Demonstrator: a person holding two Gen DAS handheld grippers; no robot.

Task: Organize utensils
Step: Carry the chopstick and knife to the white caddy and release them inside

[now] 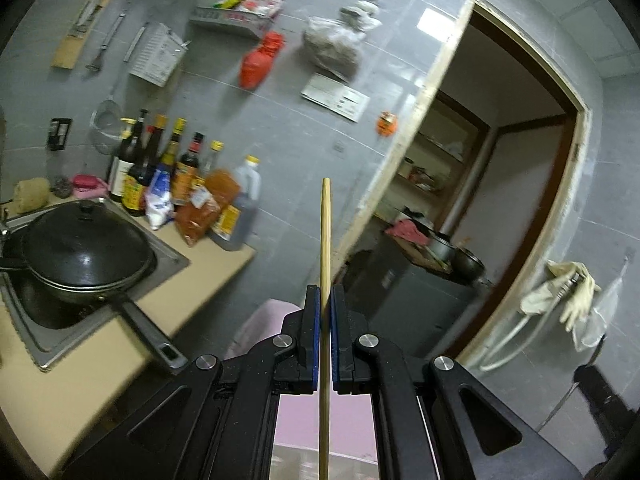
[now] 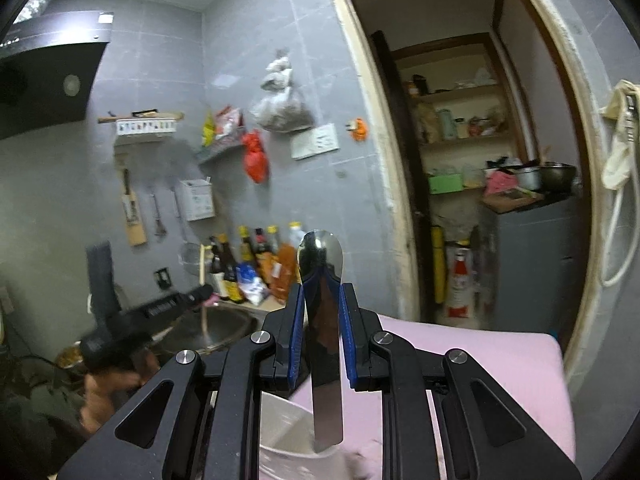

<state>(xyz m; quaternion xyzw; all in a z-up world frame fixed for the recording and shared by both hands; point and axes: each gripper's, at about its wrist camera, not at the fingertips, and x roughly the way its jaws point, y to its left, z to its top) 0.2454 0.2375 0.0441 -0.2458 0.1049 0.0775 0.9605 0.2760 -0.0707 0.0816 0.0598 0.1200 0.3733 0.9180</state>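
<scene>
Gripping a slim, pale wooden chopstick (image 1: 326, 248), left gripper (image 1: 325, 300) found closed, blue pads tight on either side of the stick. Chopstick noted running straight out ahead between the fingers, tip raised clear of everything, lower end passing back under the gripper body. Carried in the air beside the beige worktop (image 1: 80, 392), well apart from the lidded black wok (image 1: 86, 244) seated in the steel sink.

Right gripper (image 2: 323, 300) found clamped on a polished steel spoon (image 2: 322, 320). Bowl of spoon seen standing up beyond the fingertips, flat handle hanging down behind them. Handle end observed just above, or possibly just inside, a white round container (image 2: 284, 432) at the bottom of the right wrist view; contact could not be determined. Container noted resting by a pink cloth-covered surface (image 2: 480, 360).

Left gripper also visible in the right wrist view, off to the left, blurred, chopstick upright in it.

Progress judged as partial at best: two utensils in hand, neither yet set down. White container judged the likely holder for them, though unconfirmed. Contents of container not visible. Remaining, as far as shown: placing spoon and chopstick, then any further utensils, none of which appeared loose in either view. Clutter of dark sauce bottles (image 1: 160, 168) on worktop noted, not judged part of the task.
</scene>
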